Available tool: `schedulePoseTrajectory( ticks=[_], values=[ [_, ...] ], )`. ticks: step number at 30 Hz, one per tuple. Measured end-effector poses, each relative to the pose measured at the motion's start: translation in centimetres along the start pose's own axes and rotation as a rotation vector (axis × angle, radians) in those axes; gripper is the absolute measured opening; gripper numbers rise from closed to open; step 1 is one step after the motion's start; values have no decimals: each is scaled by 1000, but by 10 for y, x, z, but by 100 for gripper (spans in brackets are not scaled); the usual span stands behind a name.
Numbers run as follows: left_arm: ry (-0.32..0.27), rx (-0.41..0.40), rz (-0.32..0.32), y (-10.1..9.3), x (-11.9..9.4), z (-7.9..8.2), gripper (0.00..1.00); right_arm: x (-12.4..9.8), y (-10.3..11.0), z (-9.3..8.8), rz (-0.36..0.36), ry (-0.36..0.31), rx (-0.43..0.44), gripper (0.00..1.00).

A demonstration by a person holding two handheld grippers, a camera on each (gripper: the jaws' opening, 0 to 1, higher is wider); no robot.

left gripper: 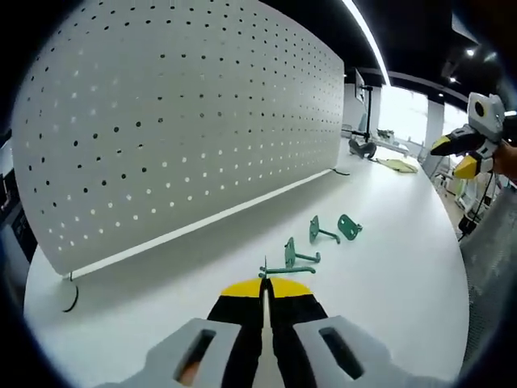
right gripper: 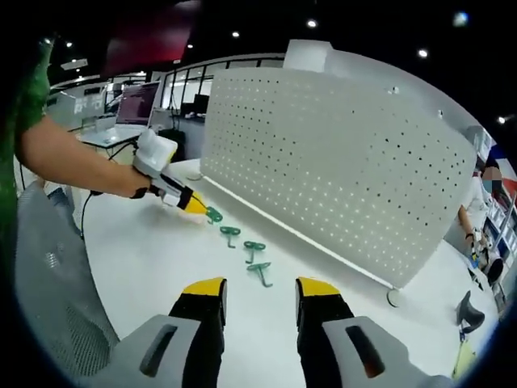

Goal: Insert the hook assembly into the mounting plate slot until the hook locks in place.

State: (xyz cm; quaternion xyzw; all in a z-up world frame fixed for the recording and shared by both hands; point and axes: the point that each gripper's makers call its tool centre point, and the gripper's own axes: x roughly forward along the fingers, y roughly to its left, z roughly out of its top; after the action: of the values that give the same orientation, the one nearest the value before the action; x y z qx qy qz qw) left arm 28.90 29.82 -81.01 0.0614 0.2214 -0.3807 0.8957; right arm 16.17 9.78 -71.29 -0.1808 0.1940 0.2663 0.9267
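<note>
Risk, left gripper view: left gripper (left gripper: 264, 297) fingers pressed together, pinching a green metal hook (left gripper: 284, 269) by its tip, could slip or twist short of the white perforated pegboard (left gripper: 186, 121); right gripper view: right gripper (right gripper: 259, 293) fingers spread, empty over the white worktop (right gripper: 153, 267), could clip the spare green hooks (right gripper: 252, 257).

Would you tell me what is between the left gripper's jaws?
The left gripper is shut on a green hook lying on the white table; the clamped end is hidden by the jaws.

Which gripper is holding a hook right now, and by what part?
The left gripper is shut on a green hook, apparently by its thin rod end. The right gripper is open, holding nothing.
</note>
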Motion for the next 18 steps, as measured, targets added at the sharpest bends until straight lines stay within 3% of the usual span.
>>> schedulePoseTrajectory(
  ticks=[18],
  values=[
    [-56, 61, -66, -43, -32, 37, 2, 6, 23, 24, 62, -60, -86, 21]
  ],
)
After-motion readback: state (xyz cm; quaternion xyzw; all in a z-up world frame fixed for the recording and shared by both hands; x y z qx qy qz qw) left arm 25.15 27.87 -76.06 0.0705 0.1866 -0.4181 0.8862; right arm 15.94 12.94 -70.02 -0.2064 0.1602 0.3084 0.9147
